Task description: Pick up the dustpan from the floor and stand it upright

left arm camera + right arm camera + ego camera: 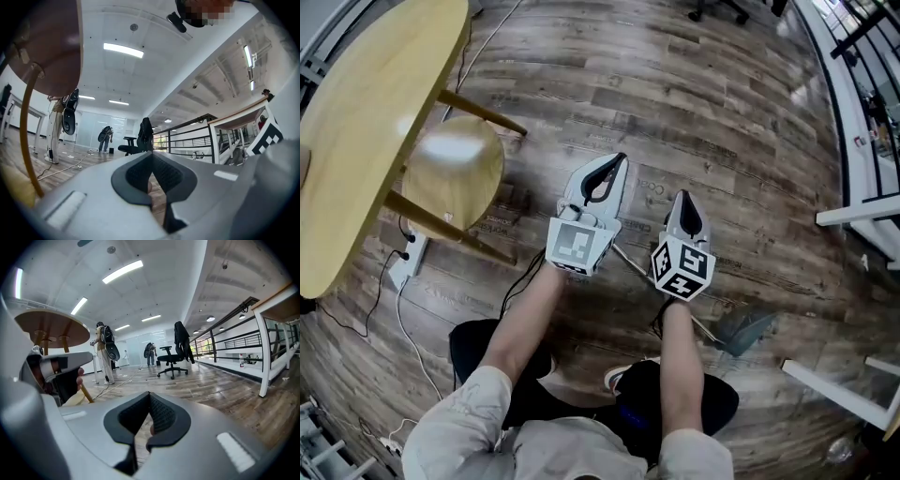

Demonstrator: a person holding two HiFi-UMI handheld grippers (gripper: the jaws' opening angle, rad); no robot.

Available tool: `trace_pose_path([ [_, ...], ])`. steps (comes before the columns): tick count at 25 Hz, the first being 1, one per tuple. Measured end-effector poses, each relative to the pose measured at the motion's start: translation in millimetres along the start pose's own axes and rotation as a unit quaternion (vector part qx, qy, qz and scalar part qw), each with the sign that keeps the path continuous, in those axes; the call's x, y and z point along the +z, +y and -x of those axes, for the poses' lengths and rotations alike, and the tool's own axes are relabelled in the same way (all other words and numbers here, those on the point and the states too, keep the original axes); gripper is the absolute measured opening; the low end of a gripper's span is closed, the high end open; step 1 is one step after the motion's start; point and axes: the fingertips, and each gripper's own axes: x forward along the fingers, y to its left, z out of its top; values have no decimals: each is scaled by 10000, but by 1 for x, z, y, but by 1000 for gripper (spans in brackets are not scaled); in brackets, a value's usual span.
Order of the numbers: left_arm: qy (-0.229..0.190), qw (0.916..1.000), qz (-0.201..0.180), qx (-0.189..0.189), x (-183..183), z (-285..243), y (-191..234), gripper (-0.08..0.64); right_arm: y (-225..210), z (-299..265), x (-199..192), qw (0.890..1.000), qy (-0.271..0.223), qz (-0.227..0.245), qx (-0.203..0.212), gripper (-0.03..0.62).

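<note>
The dustpan (746,330) lies flat on the wood floor at the lower right of the head view, a grey pan. Its thin handle (630,262) runs up and left beneath my two grippers. My left gripper (620,157) points away from me over the floor with its jaws shut and nothing between them (151,158). My right gripper (684,195) is beside it, also shut and empty (149,397). Both grippers' tips are past the handle's end, well away from the pan. Neither gripper view shows the dustpan.
A round wooden table (352,141) and a wooden stool (455,173) stand to the left, with a power strip and cables (406,261) below them. White frame legs (853,216) stand at the right. An office chair (172,359) and people are far off.
</note>
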Motion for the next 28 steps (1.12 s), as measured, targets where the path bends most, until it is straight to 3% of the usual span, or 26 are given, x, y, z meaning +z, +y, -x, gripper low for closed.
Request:
trace_pose_path([
  [5,-37,10000,-46,46,-76,14,22,18,3,-44,-96,9994,218,-260,-4,6],
  [11,-62,9998,-148,-109,-145,24,42,20,13,-80,-174,9977,519,-431,-27,6],
  [15,-3,9999,-151,15,-178,29,64,19,21,-115,-234,9904,1179,-715,62,6],
  [18,-5,9996,-264,65,-199,38,81,20,34,-145,-298,9771,1862,-1030,45,8],
  [22,48,9993,-373,47,-225,49,101,18,65,-180,-381,9464,2768,-1666,40,51],
  [28,150,9988,-444,130,-267,57,147,19,122,-232,-477,9091,3775,-1757,118,147],
])
